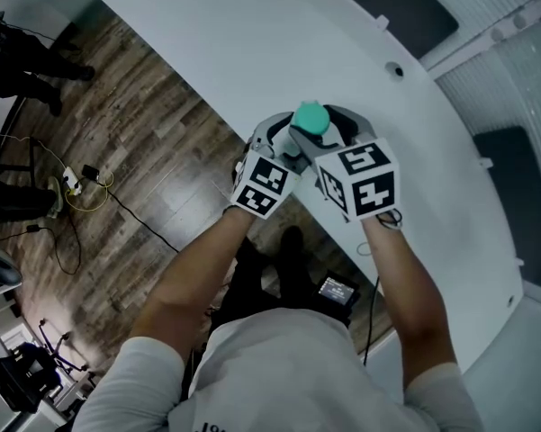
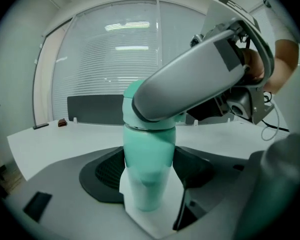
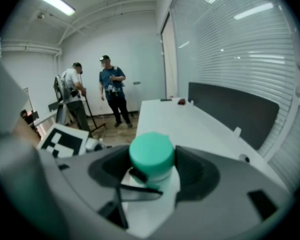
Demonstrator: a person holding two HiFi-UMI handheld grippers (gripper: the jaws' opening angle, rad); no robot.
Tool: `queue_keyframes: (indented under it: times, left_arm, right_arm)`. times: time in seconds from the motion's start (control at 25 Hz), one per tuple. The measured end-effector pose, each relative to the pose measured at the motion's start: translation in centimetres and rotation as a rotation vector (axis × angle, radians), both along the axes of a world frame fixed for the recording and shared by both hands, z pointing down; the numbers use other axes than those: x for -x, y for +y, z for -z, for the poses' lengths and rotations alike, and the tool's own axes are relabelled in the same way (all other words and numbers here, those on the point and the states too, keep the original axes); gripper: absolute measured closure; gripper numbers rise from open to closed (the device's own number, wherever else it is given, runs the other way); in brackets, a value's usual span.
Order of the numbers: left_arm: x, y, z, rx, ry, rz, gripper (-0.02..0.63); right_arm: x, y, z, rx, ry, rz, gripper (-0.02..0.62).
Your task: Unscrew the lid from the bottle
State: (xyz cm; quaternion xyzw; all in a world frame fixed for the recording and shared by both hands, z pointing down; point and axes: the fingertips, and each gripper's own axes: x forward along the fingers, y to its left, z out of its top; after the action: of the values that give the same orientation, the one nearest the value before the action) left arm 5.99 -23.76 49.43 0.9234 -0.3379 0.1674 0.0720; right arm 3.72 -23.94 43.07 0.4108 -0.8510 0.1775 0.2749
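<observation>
A mint-green bottle [image 1: 311,120] is held upright in the air over the near edge of the white table [image 1: 252,34]. My left gripper [image 1: 284,147] is shut on the bottle's body [image 2: 149,154], low down, with a jaw on each side. My right gripper [image 1: 331,133] comes in from the right and is shut on the round green lid [image 3: 151,154]. In the left gripper view the right gripper's grey finger [image 2: 189,86] crosses in front of the lid and hides most of it. The left gripper's marker cube [image 3: 65,140] shows beside the bottle in the right gripper view.
The long white table runs away toward blinds-covered windows [image 2: 110,59], with a dark panel [image 3: 234,104] along its far edge and a cable hole [image 1: 394,68]. Cables and a power strip [image 1: 72,183] lie on the wooden floor at left. Two people [image 3: 112,91] stand at the room's far end.
</observation>
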Motion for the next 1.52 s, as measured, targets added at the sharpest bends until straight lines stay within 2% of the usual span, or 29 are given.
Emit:
queue_keyframes:
  times: [0.4,0.56,0.68,0.88,1.04,1.24,1.4,1.52]
  left_arm:
    - [-0.1,1.3,0.1,0.034,-0.032,-0.292,0.295]
    - [-0.3,1.3,0.0,0.047,-0.062,-0.391,0.295]
    - [-0.2,1.1,0.1,0.036,-0.071,-0.351,0.294]
    - [0.2,0.6,0.4,0.001,-0.025,-0.110,0.295]
    - [0.1,0.2,0.3,0.014,-0.011,0.000,0.295]
    - [0.0,0.2,0.1,0.036,-0.020,-0.027,0.295]
    - [0.1,0.6,0.2,0.046,-0.026,-0.110,0.295]
    - [0.0,0.9,0.2,0.050,-0.033,-0.168,0.295]
  right_arm:
    - [0.6,1.1,0.2,0.015,0.018,0.241,0.304]
    - [0.5,0.9,0.1,0.019,0.022,0.279,0.302]
    - [0.5,0.7,0.1,0.015,0.022,0.246,0.304]
    - [0.3,0.3,0.1,0.018,0.007,0.140,0.302]
    - [0.3,0.2,0.1,0.010,0.006,0.075,0.304]
    - [0.2,0.1,0.0,0.010,-0.006,0.039,0.302]
    - [0.4,0.4,0.2,0.023,-0.022,0.087,0.304]
    - [0.4,0.7,0.2,0.017,0.002,0.141,0.304]
